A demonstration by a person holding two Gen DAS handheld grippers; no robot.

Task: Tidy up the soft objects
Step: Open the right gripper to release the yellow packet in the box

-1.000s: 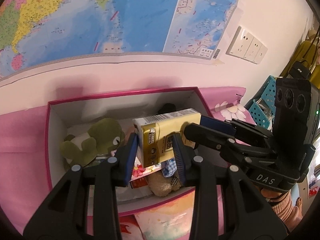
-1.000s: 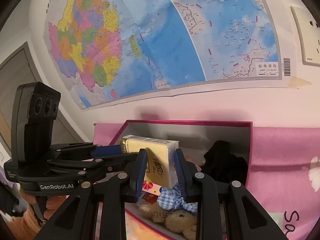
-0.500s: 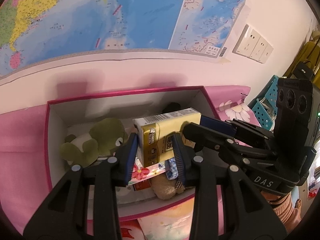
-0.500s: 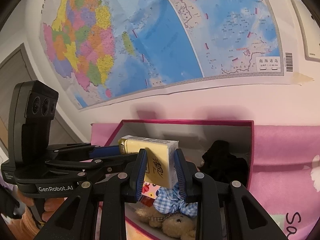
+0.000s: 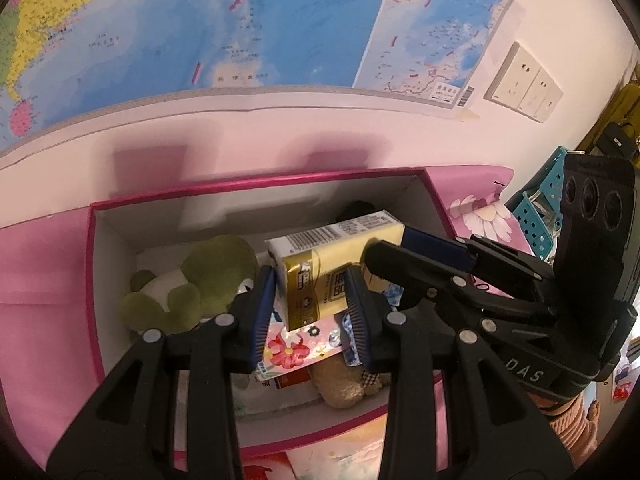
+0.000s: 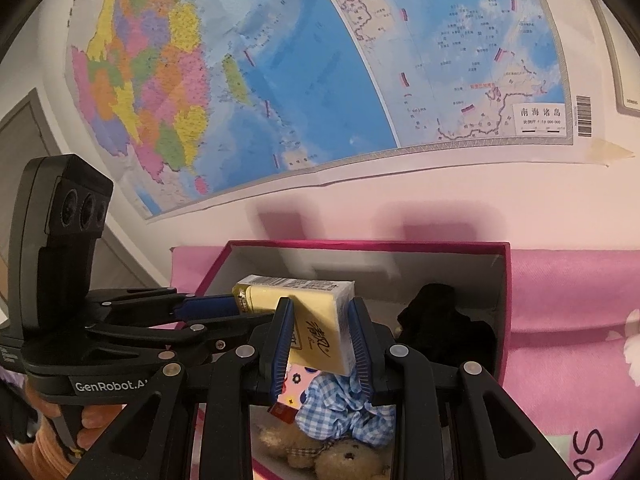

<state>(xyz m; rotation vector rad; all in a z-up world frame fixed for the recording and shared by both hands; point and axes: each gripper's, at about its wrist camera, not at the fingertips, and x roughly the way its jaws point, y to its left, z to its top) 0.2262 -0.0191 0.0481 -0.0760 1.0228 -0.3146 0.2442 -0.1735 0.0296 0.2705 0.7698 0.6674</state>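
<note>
A yellow tissue pack (image 5: 340,236) (image 6: 296,294) hangs over an open pink-rimmed box (image 5: 240,186) (image 6: 360,245), held from both ends. My left gripper (image 5: 312,280) (image 6: 240,314) is shut on its printed end. My right gripper (image 6: 320,308) (image 5: 390,246) is shut on the other end. In the box below lie a green frog plush (image 5: 208,276), a tan teddy bear (image 5: 344,384) (image 6: 340,456) with a blue checked cloth (image 6: 344,404), a floral packet (image 5: 296,344) and a black soft item (image 6: 436,320).
The box sits on a pink sheet (image 6: 568,300) against a wall with a large map (image 6: 320,80). Wall sockets (image 5: 524,88) and a teal basket (image 5: 540,220) are at the right. A person's hand (image 6: 96,420) holds the left gripper.
Both grippers keep the same hold on the tissue pack above the box. The left wrist view has swung very slightly; nothing else has moved.
</note>
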